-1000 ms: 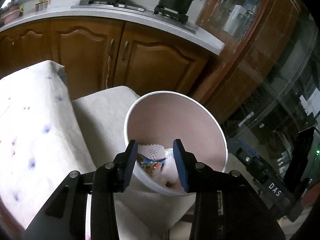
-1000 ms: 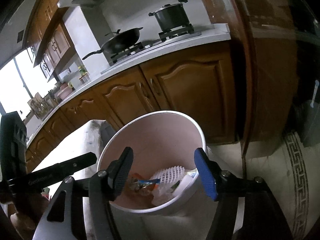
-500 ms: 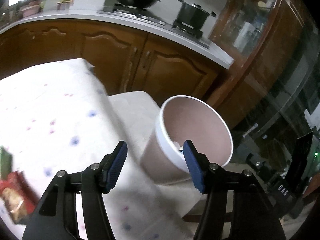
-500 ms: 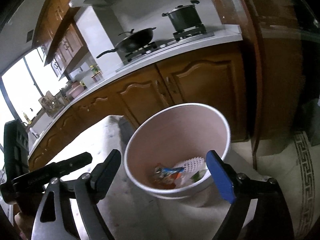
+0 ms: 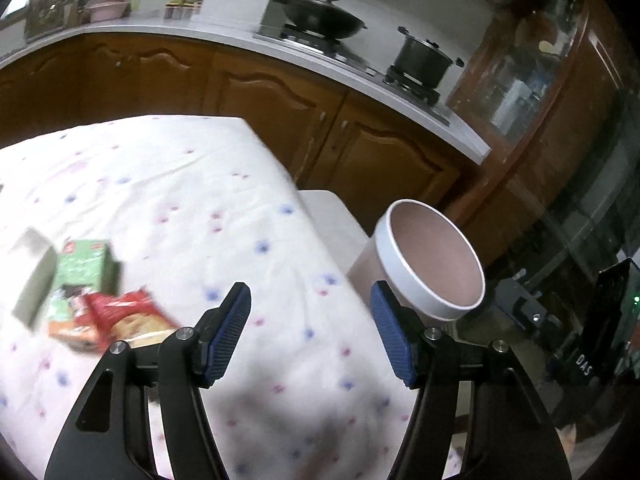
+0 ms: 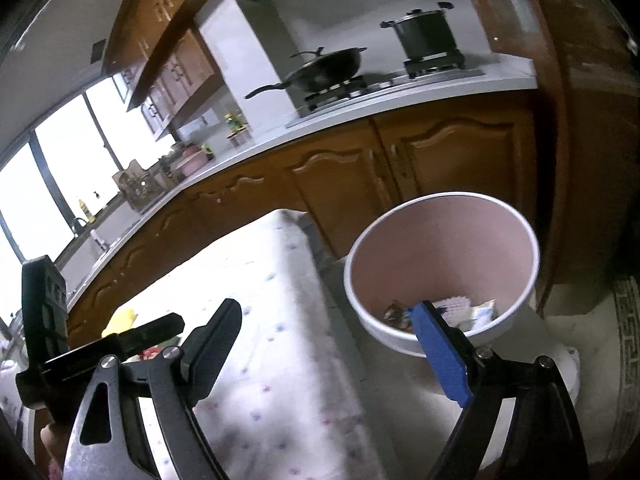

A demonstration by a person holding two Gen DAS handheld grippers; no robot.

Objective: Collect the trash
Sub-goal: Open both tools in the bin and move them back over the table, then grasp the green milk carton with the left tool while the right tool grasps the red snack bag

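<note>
A white bin with a pink inside stands on a stool beside the table's right edge; in the right wrist view the bin holds several wrappers at its bottom. My left gripper is open and empty above the tablecloth, left of the bin. On the table's left lie a red snack packet, a green carton and a pale box, all blurred. My right gripper is open and empty, above the table edge and the bin's near rim.
The table wears a white cloth with small coloured dots. Wooden cabinets and a counter with a wok and a pot stand behind. A yellow item lies on the table behind the left tool's body. A glass-door cabinet stands right.
Both grippers have pulled back from over the bin and swung left toward the table. The left jaws opened wider. The packets on the table have come into the left view.
</note>
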